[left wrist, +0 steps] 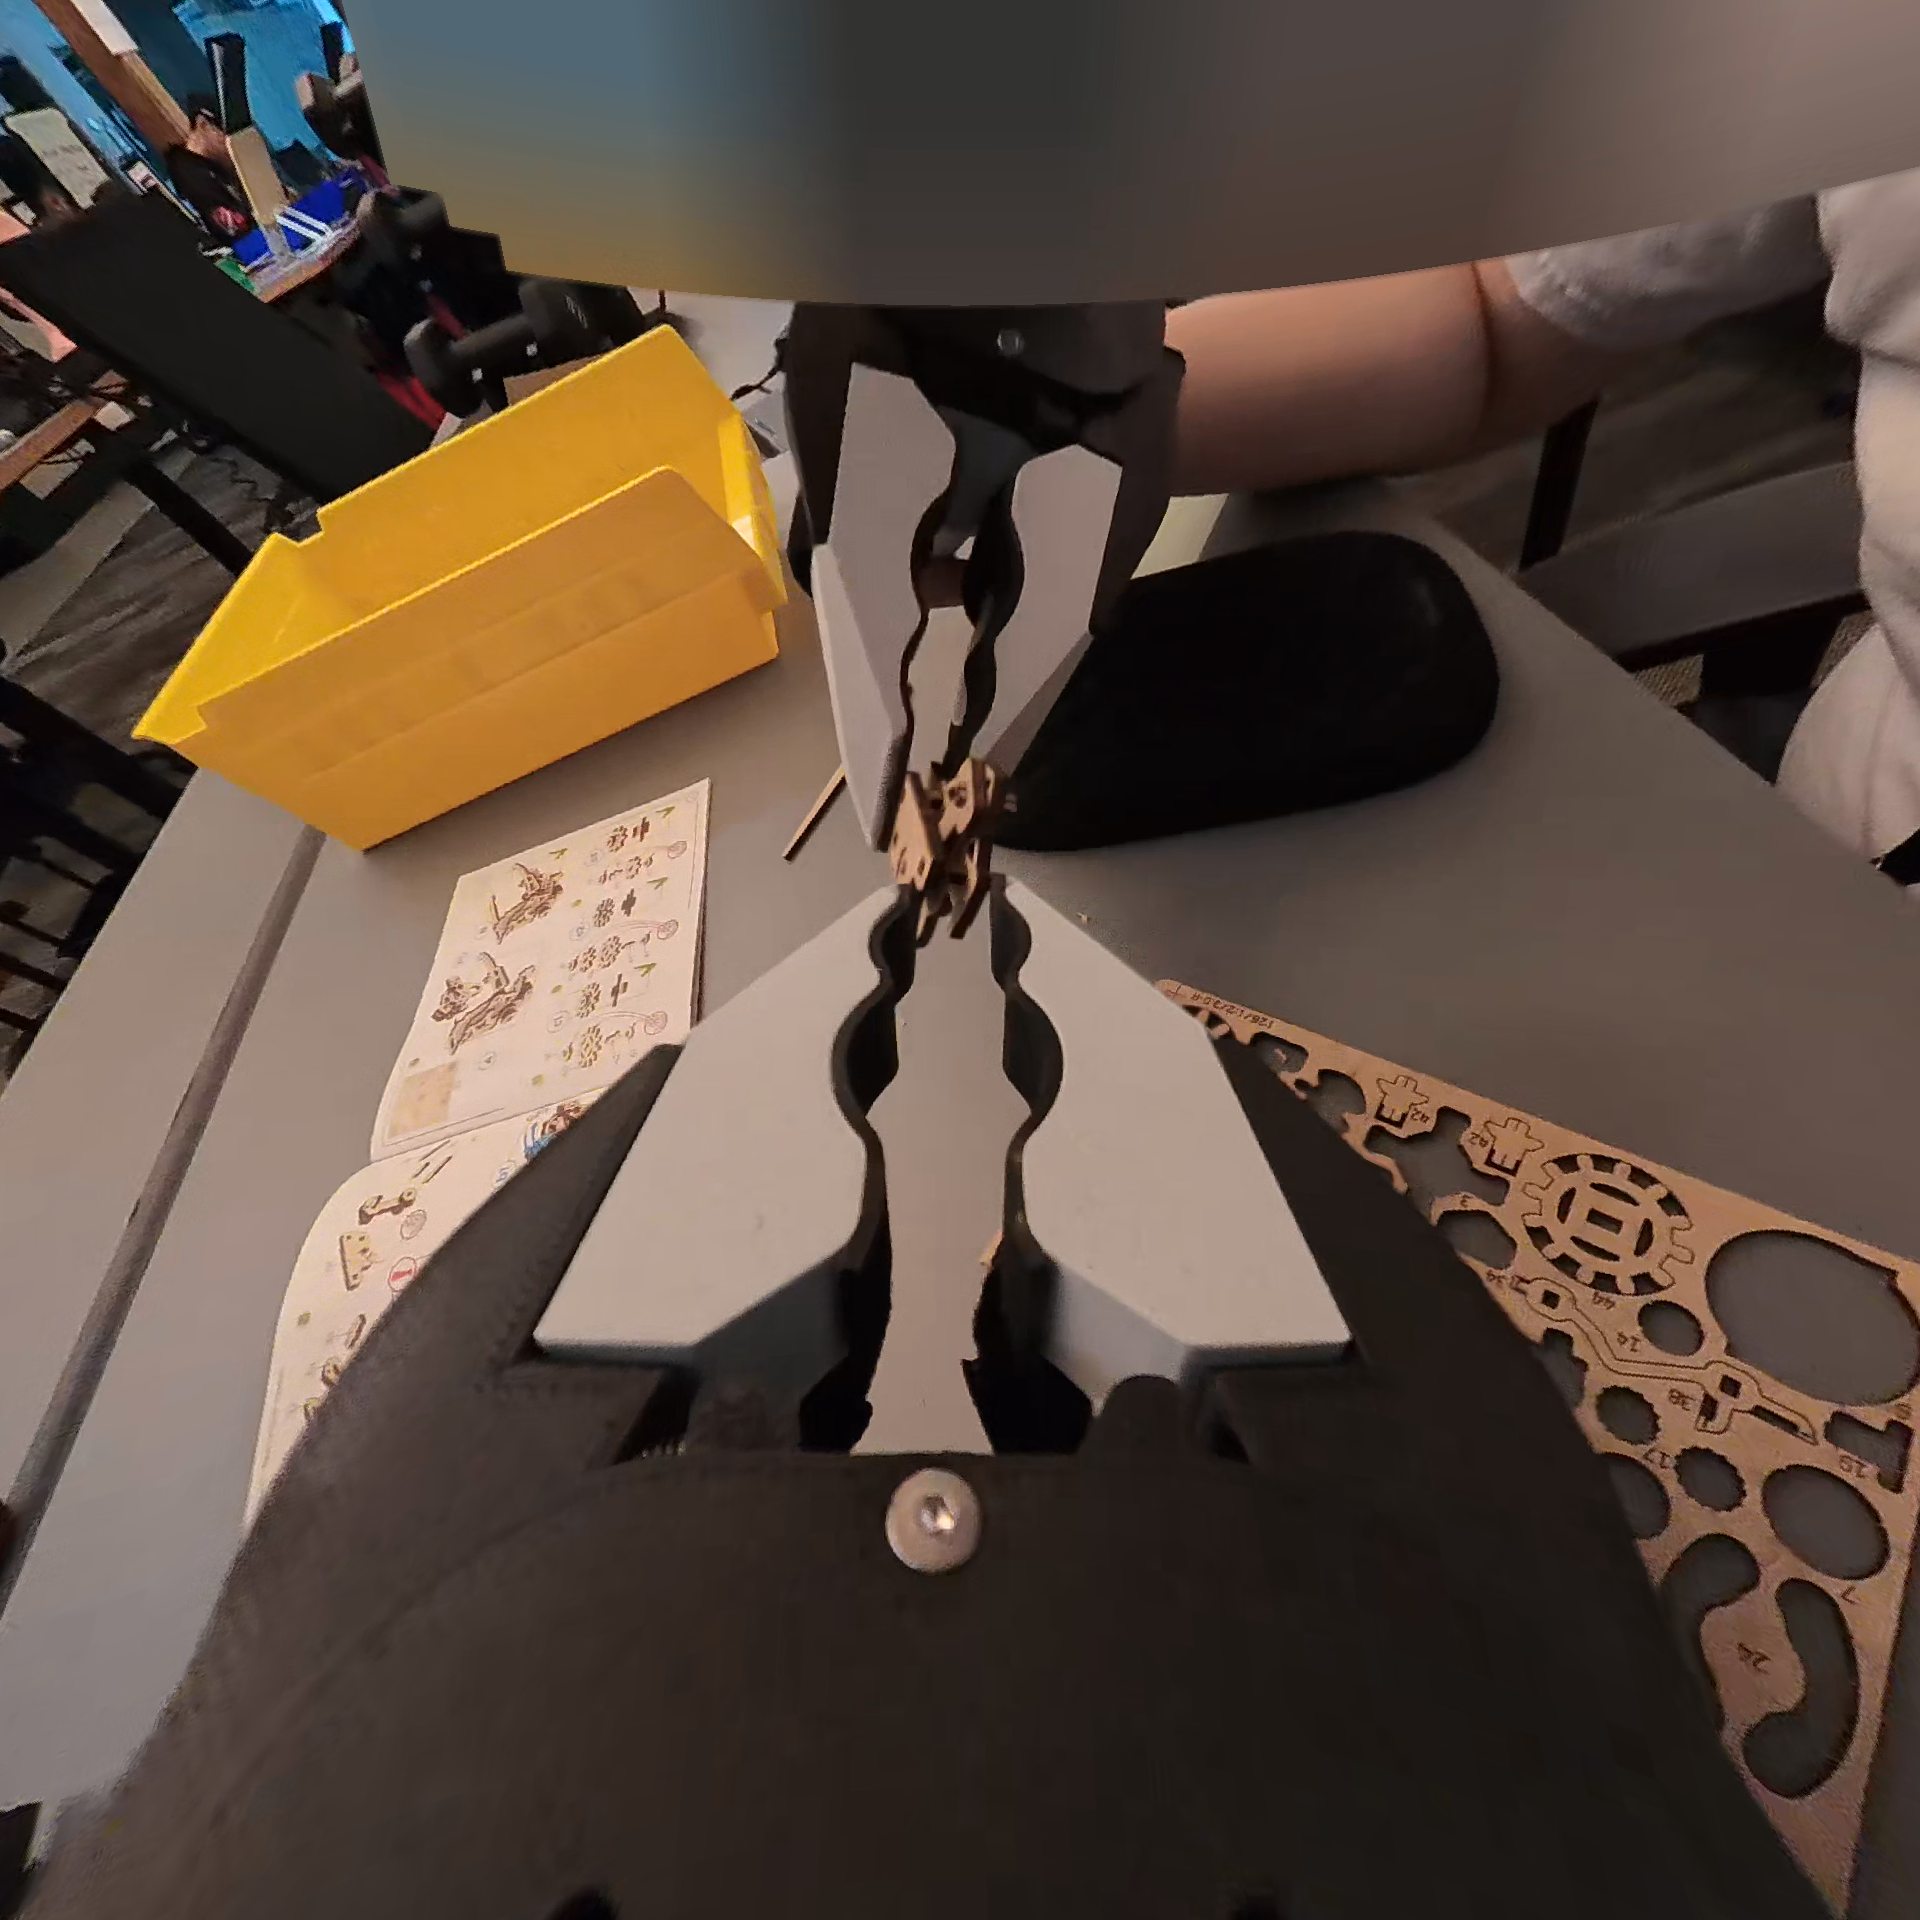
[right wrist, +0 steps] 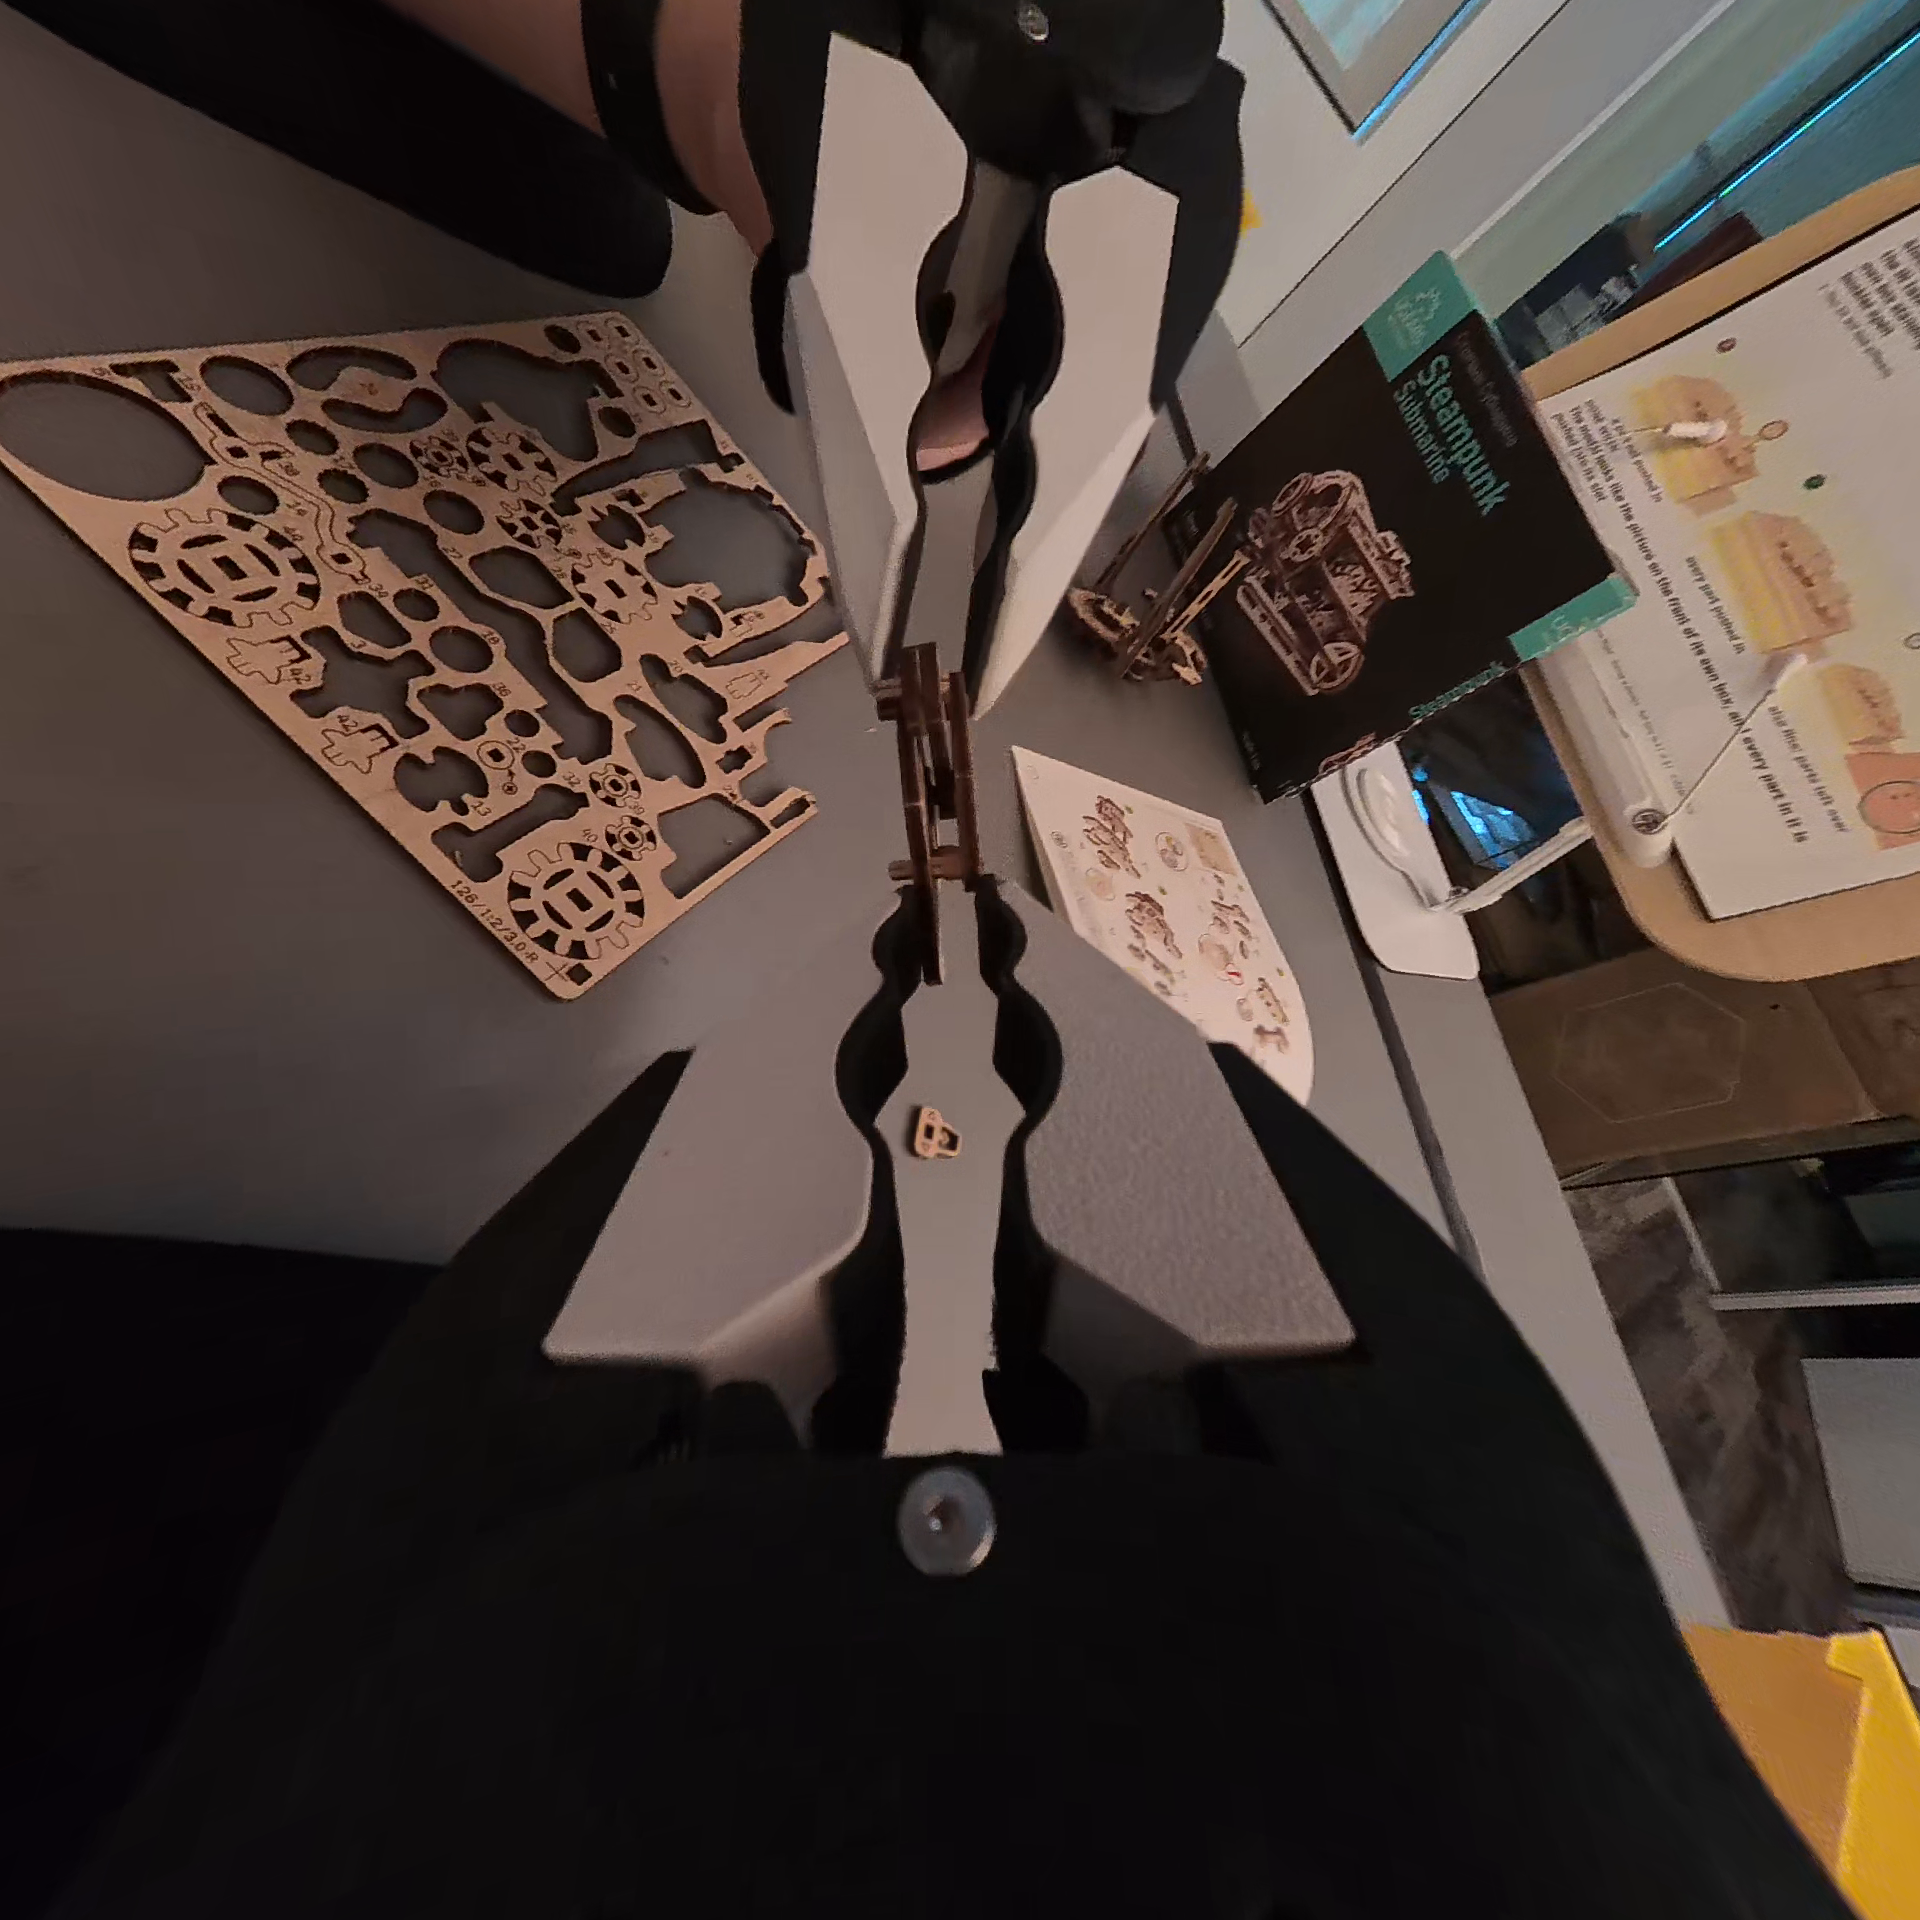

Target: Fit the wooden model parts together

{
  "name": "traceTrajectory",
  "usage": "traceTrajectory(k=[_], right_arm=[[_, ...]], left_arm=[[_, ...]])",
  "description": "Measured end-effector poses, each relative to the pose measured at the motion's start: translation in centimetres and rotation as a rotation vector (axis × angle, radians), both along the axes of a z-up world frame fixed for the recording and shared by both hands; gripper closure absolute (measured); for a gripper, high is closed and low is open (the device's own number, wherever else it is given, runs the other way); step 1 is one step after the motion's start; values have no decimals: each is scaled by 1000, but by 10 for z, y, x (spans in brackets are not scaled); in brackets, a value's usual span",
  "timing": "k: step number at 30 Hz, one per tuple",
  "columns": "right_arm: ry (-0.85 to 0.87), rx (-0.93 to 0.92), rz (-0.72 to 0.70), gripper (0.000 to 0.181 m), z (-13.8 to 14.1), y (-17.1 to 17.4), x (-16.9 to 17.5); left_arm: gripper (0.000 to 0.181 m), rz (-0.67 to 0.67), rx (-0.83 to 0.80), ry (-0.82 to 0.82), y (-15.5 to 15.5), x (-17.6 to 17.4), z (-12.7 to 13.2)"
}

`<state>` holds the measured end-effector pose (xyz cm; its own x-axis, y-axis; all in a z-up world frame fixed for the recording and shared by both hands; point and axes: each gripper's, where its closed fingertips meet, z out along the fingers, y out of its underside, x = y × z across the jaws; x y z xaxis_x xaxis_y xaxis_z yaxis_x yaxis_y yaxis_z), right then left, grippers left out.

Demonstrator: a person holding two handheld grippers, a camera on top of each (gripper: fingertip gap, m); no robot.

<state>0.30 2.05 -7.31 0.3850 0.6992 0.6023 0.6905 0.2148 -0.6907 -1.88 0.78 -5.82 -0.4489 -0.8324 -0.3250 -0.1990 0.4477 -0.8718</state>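
Nearest to me, my left hand-held gripper [left wrist: 940,904] is nearly closed, its tips pinching the lower end of the small wooden assembly [left wrist: 940,836], and my right hand-held gripper [right wrist: 945,904] grips the same assembly [right wrist: 930,769] from the opposite end, jaws narrowed onto it, so the piece hangs in the air between the two tip-to-tip, above the grey bench [left wrist: 1558,935]. Only the right wrist view shows a tiny loose wooden piece [right wrist: 937,1132] lying on the bench under my right fingers, a partly built wooden model [right wrist: 1138,623] farther off, and the dark product box [right wrist: 1392,551] standing beside it near the bench's far edge, with a pale tray-like object [right wrist: 1403,883] past that edge. Only the left wrist view shows the yellow bin [left wrist: 488,634] at the far left by the bench edge, a thin wooden stick [left wrist: 812,816] lying near it, and a black pad [left wrist: 1268,686] behind the assembly. Both views show the punched-out plywood sheet [left wrist: 1621,1351] lying flat to one side, and the instruction leaflet [left wrist: 561,966] on the other. Between sheet and leaflet the bench is bare grey surface directly below the held piece. A person's forearm [left wrist: 1351,384] rests at the far side.
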Motion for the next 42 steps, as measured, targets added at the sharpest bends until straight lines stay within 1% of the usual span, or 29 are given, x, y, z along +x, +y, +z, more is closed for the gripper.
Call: traceTrajectory(k=[5,8,9,11,14,17,20,25,28,33,37,38,40,41,42], right_arm=[[26,-67,19,173,-5,-2,-2],[54,-173,34,173,-14,-5,-4],[64,-177,33,172,-14,-4,-3],[84,-164,30,165,-12,-2,-3],[61,-168,63,172,-16,-7,-6],[20,-160,64,172,-22,-7,-6],[25,-187,46,173,-24,-6,-4],[71,-247,43,173,-22,-7,-5],[45,-226,33,173,-21,-8,-4],[5,-268,47,174,-33,-11,-5],[-26,-288,39,174,-39,-12,-4],[-33,-295,17,174,-42,-8,-2],[22,-350,-44,173,-44,0,0],[37,-357,-80,173,-43,5,2],[56,-374,-116,173,-44,8,4]], left_arm=[[170,-2,62,-1,-1,-1,-5],[171,-12,62,48,-2,-2,-12],[171,-10,60,59,-2,-2,-14],[171,-14,56,84,-1,-2,-18],[170,-25,21,87,-2,-3,-17],[170,-31,-3,120,-3,-3,-22],[170,-16,-1,114,-1,0,-25],[171,-21,-1,93,-2,-1,-21],[171,-27,-15,115,-3,-1,-21],[171,-49,15,178,-7,-3,-33],[171,-50,11,209,-7,-3,-40],[170,-29,12,217,-4,-2,-43],[170,23,-3,219,6,1,-44],[162,29,-54,216,7,1,-39],[150,29,-130,205,6,3,-32]])
